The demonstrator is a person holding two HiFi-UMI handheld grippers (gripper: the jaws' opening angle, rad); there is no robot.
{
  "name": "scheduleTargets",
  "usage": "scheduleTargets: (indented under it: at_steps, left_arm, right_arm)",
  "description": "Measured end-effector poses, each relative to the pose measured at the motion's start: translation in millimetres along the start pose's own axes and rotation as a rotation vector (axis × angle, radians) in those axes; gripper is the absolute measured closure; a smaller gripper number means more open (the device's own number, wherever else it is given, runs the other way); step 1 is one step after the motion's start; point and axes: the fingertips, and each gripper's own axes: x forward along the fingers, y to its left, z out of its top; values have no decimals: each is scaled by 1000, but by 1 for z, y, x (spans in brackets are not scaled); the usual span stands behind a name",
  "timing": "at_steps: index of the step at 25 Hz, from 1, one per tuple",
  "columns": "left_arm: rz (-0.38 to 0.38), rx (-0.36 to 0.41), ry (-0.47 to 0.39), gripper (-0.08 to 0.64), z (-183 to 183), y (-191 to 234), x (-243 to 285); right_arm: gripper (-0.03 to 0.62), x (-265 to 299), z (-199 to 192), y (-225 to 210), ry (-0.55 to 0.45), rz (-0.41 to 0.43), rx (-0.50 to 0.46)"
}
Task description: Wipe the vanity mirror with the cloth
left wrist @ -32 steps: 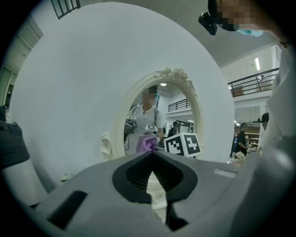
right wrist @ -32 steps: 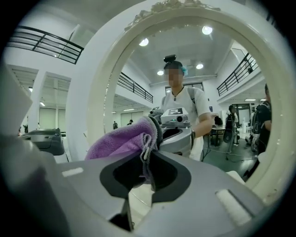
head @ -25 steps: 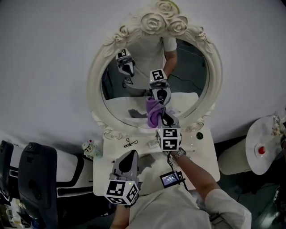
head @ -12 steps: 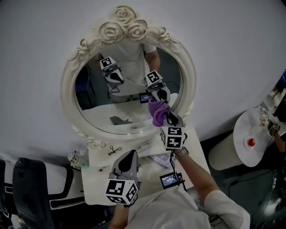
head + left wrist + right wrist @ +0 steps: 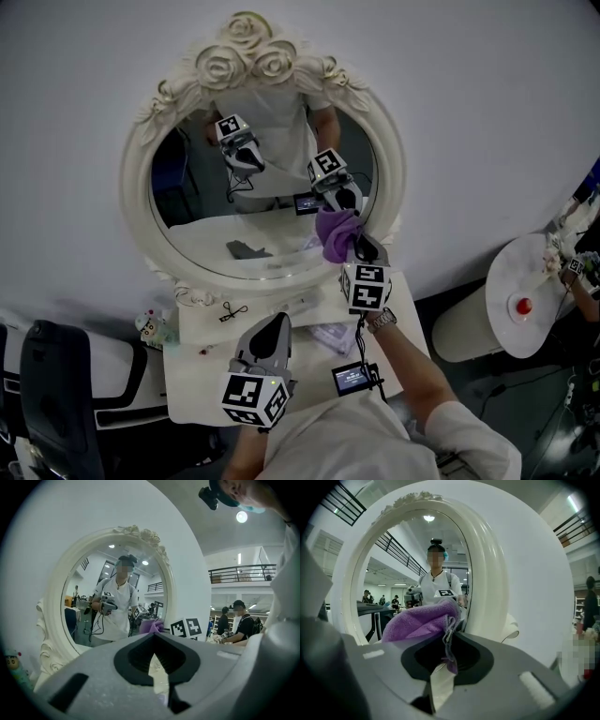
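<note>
I've got my right hand-held gripper point(image 5: 360, 247) pinching the purple cloth point(image 5: 336, 233) against the vanity mirror point(image 5: 262, 220) lower right, left hand-held gripper point(image 5: 275, 325) pressed together over the worktop point(image 5: 195, 373).

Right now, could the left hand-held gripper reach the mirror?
Probably yes. The left hand-held gripper points toward the vanity mirror; only small things on the table lie between.

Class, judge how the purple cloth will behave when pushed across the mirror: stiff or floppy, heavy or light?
Probably floppy: the cloth bunches in folds and a flap hangs between the jaws of the right gripper. Likely light: one pinch holds it. Its fuzzy nap may drag on the mirror.
</note>
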Motion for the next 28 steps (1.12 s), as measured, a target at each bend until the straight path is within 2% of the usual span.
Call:
scheduleTargets:
  at_steps: [3, 6, 12, 20, 24, 28]
  left_arm:
    - [41, -5, 10, 560, -4, 11, -12]
    - [83, -5, 19, 560, -7, 24, -27]
    - [162, 5, 17, 560, -5, 50, -58]
    - [362, -38, 15, 560, -12, 100, -120]
    - [446, -62, 19, 560, -19, 119, -144]
    - [491, -78, 28, 560, -25, 131, -157]
  right_arm:
    - [535, -4, -1, 6, -4, -8, 43]
    - [535, -9, -4, 33, -2, 38, 71]
    - [535, -6, -13, 131, 19, 203, 35]
    - [535, 2, -45, 258, 92, 407, -20]
    - [535, 6, -55, 304, 107, 470, -29]
    - [535, 17, -64, 325, 132, 485, -23]
